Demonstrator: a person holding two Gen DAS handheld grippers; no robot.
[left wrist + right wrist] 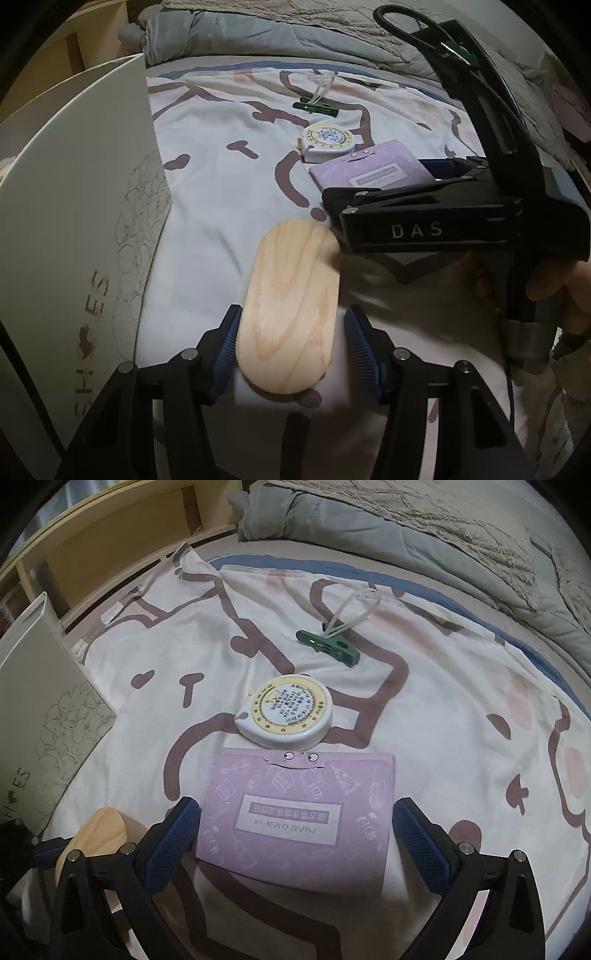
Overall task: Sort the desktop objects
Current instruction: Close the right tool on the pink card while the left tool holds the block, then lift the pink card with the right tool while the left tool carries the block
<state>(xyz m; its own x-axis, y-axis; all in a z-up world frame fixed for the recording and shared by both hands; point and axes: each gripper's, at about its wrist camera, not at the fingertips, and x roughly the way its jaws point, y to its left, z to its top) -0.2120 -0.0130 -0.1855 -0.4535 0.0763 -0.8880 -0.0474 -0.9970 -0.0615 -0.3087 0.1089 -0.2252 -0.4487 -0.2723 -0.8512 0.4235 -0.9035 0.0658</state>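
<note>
My left gripper (pixel 290 345) straddles the near end of an oval wooden block (pixel 291 310) lying flat on the printed bedsheet (pixel 221 177). The left blue pad looks to be touching the block's edge; the right pad (pixel 360 343) stands just off it, so the jaws are spread, not clamped.

My right gripper (pixel 293 834) is spread wide on either side of a lilac paper packet (pixel 295 812), pads (pixel 173 834) level with the packet's near half, gaps on both sides. Packet lies flat on the sheet, printed label upside down from my side.

Just beyond the packet: a round white body tape measure (pixel 284 716) with a yellow dial ring, close to the packet's far edge. Farther off, a green clip-like tool (pixel 328 646) with a pale cord loop.

Container: a white shoe box (pixel 74 229) stands at the left edge of the sheet, its flower-printed side facing the objects. Its interior is hidden in both views, so I cannot tell what is in it. The wooden block lies just right of it.

Far side: rumpled grey bedding (pixel 406 535).
</note>
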